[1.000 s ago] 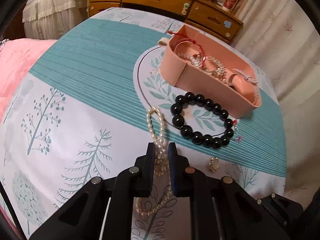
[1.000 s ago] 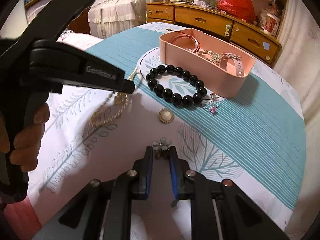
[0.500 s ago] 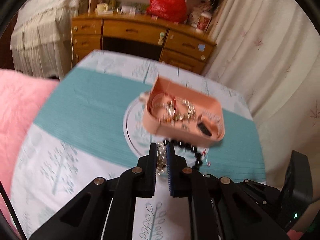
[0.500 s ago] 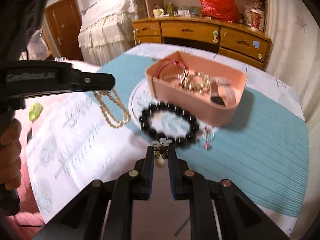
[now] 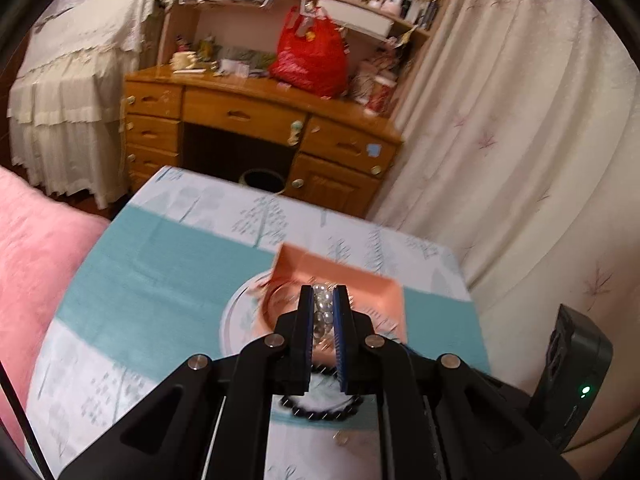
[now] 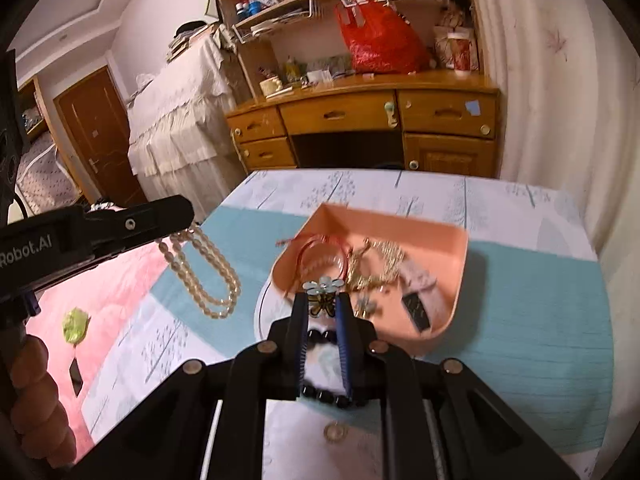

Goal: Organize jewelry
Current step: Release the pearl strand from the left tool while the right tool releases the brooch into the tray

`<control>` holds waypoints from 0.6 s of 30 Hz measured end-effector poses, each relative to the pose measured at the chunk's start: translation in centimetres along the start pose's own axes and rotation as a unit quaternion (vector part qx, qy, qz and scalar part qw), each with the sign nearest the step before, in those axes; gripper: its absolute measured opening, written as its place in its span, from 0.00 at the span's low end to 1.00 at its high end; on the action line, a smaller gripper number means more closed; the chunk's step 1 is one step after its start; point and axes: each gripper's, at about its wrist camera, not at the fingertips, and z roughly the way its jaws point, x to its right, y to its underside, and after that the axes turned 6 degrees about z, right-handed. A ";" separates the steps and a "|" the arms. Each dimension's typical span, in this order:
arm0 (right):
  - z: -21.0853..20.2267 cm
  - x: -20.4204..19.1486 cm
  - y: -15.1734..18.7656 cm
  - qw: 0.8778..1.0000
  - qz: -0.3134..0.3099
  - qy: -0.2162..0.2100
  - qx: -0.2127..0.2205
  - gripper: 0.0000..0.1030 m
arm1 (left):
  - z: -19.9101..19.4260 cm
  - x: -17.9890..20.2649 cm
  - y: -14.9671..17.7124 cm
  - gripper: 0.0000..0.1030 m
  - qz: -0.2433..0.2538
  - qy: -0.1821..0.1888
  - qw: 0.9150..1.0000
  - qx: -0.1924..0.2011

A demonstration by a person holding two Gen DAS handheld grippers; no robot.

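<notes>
Pearl necklace (image 6: 202,276) hangs in loops from left gripper (image 5: 324,300), jaws clamped on beads, raised above cloth-covered desk (image 6: 540,292) beside pink tray (image 6: 448,240). Right gripper (image 6: 323,308) pinches flower brooch (image 6: 323,286) over tray's near rim. Black bead bracelet (image 5: 320,410) lies on desk before tray.
</notes>
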 end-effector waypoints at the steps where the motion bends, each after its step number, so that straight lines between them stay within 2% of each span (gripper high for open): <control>1: 0.1 0.2 -0.4 1.000 0.003 0.002 0.003 0.13 | 0.2 0.2 -0.3 0.07 0.005 0.002 1.000 0.004; 6: 0.2 1.2 -1.6 1.000 0.024 0.005 0.016 0.13 | 1.7 1.7 -2.1 0.07 0.043 0.016 0.999 0.022; 10: 0.6 2.0 -2.1 0.999 0.041 0.009 0.018 0.13 | 3.4 1.9 -2.1 0.07 0.027 0.026 0.999 -0.005; 12: 0.8 2.3 -2.2 0.999 0.045 0.011 0.017 0.13 | 4.5 1.8 -2.0 0.18 0.026 0.024 0.999 -0.037; 14: 1.2 2.7 -2.0 0.998 0.053 0.021 0.006 0.15 | 5.1 1.6 -1.7 0.47 0.018 0.005 0.998 -0.059; 16: 1.5 3.4 -2.0 0.998 0.068 0.016 -0.006 0.19 | 5.1 1.1 -1.4 0.55 0.008 0.008 0.998 -0.062; 18: 1.3 4.1 -1.8 0.997 0.079 0.004 -0.008 0.30 | 4.9 0.7 -1.4 0.56 0.004 0.007 0.998 -0.059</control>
